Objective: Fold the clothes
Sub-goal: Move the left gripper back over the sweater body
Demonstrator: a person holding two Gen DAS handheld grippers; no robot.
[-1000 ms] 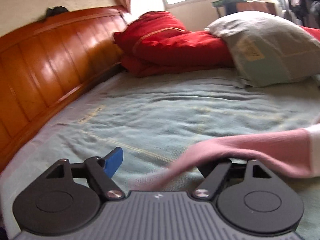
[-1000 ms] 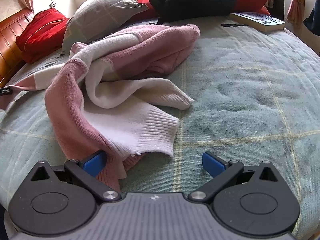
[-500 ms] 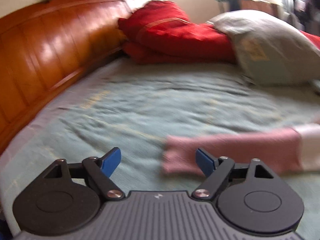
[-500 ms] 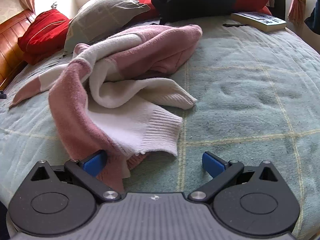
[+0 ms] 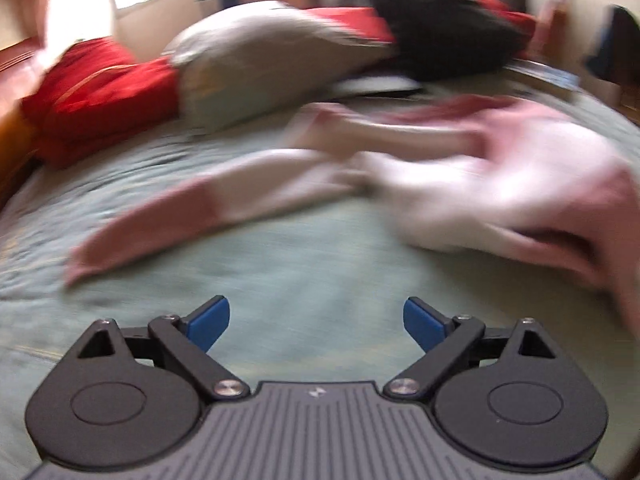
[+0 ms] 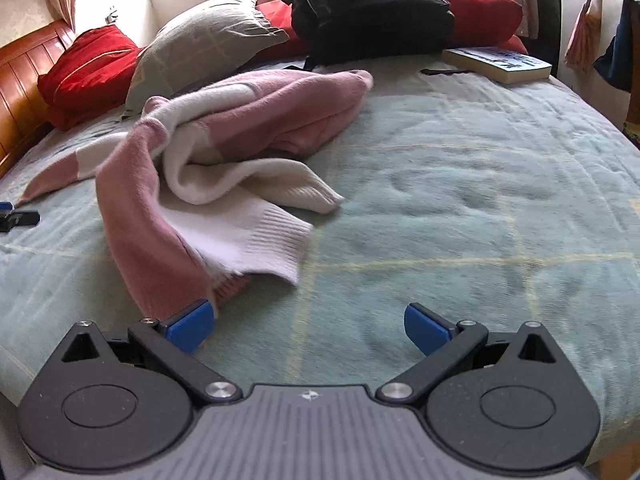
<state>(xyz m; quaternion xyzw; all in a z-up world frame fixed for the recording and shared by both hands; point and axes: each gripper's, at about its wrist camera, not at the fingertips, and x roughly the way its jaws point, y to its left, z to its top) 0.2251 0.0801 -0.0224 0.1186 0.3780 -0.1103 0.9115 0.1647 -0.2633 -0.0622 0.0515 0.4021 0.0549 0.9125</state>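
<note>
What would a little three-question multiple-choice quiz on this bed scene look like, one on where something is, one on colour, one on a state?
1. Where does the book lie?
A. on the bed's far side, beside the black backpack
B. on the sweater
C. on the floor

2. The sweater's colours?
A. blue and grey
B. pink and white
C. all red

3. The right gripper is:
A. shut on the sweater
B. open, empty
C. shut on the book

A: it rests there on the blanket. B: both colours show. B: its blue fingers stand wide apart.
</note>
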